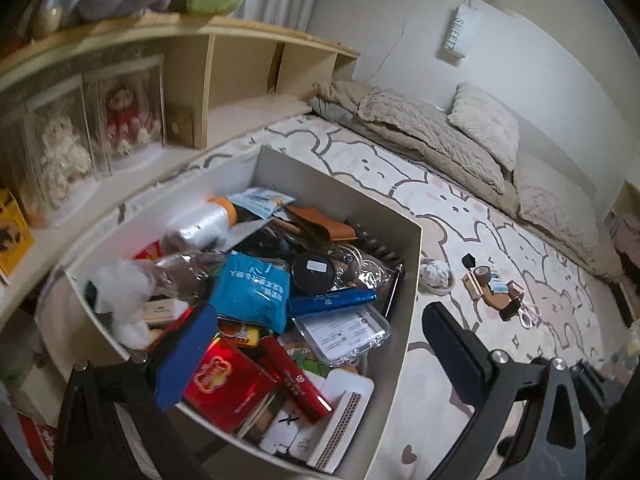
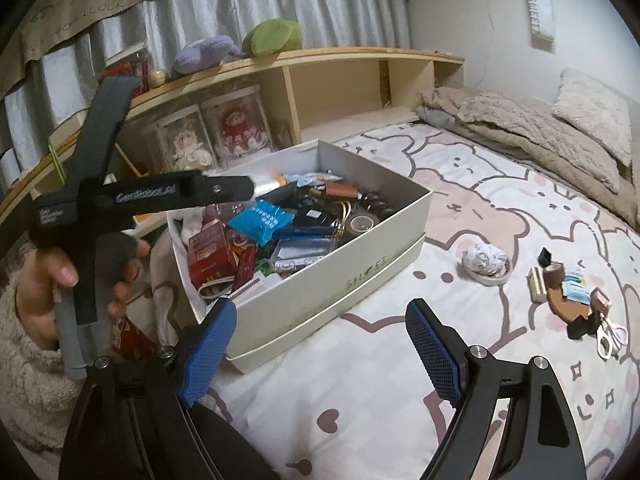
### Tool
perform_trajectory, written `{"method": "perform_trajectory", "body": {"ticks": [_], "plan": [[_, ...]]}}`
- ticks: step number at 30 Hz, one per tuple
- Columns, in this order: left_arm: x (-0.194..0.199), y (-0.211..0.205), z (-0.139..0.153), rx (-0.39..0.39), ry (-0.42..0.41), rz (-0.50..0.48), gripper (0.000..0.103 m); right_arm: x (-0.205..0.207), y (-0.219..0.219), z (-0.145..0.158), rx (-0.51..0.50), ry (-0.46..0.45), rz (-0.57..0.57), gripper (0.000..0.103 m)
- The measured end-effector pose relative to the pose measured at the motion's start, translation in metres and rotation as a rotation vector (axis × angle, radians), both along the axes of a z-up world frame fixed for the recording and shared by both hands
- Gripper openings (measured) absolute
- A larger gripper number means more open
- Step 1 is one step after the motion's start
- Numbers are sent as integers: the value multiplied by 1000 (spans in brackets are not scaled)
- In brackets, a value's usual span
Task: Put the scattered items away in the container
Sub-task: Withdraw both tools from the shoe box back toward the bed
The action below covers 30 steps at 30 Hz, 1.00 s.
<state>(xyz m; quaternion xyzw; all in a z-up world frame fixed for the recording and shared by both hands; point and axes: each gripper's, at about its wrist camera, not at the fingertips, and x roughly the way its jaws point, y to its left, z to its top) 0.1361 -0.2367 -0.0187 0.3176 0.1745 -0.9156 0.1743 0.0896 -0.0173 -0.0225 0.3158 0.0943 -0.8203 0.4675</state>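
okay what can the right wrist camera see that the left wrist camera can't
Only the right wrist view shows the person's left hand on the left hand-held gripper's handle, the SHOES lettering on the box wall and the curtain. Only the left wrist view looks straight down on the near red box. Both show the shoebox, the blue packet and the leftover items on the bed.
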Motion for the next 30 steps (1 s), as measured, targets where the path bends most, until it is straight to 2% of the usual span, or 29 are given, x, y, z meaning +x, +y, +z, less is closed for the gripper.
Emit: {"method": "perform_trajectory", "body": {"ticks": [8,10,30], "plan": [[17,13,9,-90,5,-9,103,5,10,10,-21,25,-72,87],[21,17,10,-104,7,-17,103,7,12,13,-25,34,-94,103],[64,45,33,-210,30,-54,103,27,25,40,-59,103,-211,103]]}}
